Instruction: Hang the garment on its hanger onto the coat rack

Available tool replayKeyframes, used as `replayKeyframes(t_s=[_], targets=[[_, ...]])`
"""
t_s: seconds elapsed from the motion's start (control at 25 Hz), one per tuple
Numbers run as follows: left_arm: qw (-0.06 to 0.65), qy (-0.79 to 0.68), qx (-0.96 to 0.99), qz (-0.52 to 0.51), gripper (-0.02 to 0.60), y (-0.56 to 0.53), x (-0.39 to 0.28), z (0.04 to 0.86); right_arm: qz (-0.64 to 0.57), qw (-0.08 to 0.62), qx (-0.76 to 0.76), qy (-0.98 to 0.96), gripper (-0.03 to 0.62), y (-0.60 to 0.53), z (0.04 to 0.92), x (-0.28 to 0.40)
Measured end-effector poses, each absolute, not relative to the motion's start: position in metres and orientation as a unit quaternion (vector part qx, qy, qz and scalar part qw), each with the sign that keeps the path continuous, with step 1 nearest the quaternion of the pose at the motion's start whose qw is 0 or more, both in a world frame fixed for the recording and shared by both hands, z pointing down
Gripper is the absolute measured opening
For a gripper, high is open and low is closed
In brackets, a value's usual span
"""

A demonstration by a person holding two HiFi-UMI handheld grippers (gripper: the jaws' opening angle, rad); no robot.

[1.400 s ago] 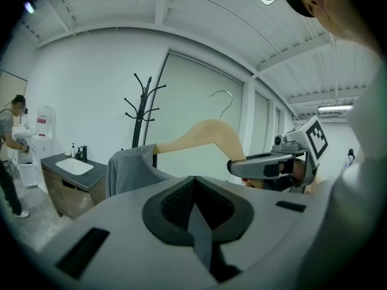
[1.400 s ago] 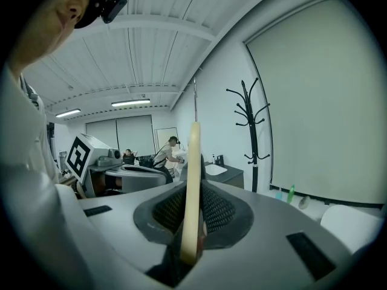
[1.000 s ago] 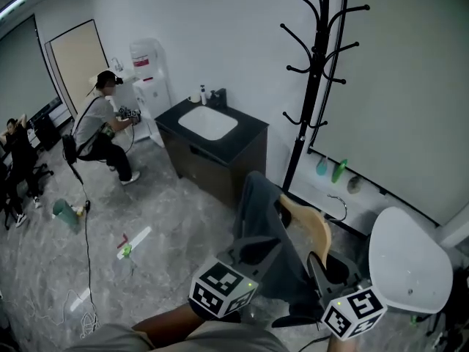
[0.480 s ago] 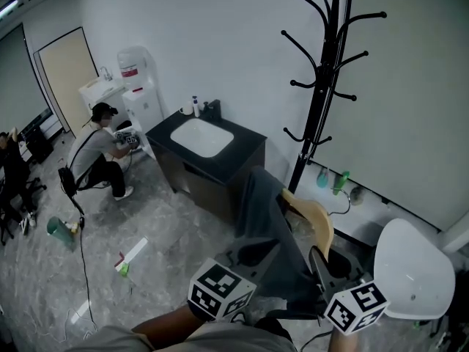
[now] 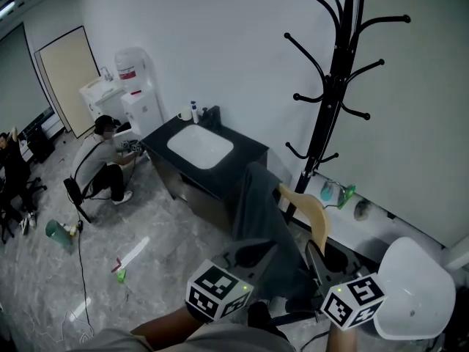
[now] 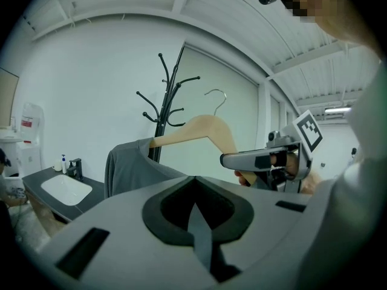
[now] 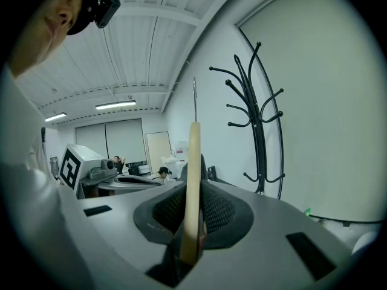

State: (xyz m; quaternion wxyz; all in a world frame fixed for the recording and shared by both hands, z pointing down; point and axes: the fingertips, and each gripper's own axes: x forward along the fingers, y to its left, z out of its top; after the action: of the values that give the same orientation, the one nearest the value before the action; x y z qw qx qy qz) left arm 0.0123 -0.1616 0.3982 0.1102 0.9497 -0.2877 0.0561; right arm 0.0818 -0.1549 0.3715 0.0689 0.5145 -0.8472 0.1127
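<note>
A grey garment (image 5: 258,215) hangs on a wooden hanger (image 5: 314,217), held up in front of me. My left gripper (image 5: 248,259) is shut on a fold of the garment's fabric (image 6: 130,168). My right gripper (image 5: 319,264) is shut on the hanger's wooden arm (image 7: 193,180), whose metal hook points up. The black coat rack (image 5: 333,94) stands beyond and to the right, against the wall, with its curved pegs bare. In the left gripper view the hanger (image 6: 199,132) and right gripper (image 6: 266,159) show in front of the rack (image 6: 164,104).
A black counter (image 5: 245,152) with a white sink stands left of the rack. A person (image 5: 102,160) crouches by a water dispenser (image 5: 135,86). A white round seat (image 5: 412,295) is at lower right. Cables and small items lie on the floor at left.
Both grippers with the garment and hanger have come a little nearer the coat rack, which now stands taller in view. The background person has crouched down by the dispenser.
</note>
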Motion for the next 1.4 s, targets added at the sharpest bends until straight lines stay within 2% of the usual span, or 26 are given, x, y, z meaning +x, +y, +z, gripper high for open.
replayKeyframes(t_s=[0.64, 1.4], targets=[[0.117, -0.341, 0.931, 0.053, 0.006, -0.334, 0.081, 0.388, 0.1, 0.094, 0.486, -0.863, 0.061, -0.349, 0.363, 0.136], [0.121, -0.308, 0.942, 0.056, 0.005, -0.444, 0.088, 0.384, 0.099, 0.146, 0.549, -0.817, 0.061, -0.487, 0.391, 0.144]])
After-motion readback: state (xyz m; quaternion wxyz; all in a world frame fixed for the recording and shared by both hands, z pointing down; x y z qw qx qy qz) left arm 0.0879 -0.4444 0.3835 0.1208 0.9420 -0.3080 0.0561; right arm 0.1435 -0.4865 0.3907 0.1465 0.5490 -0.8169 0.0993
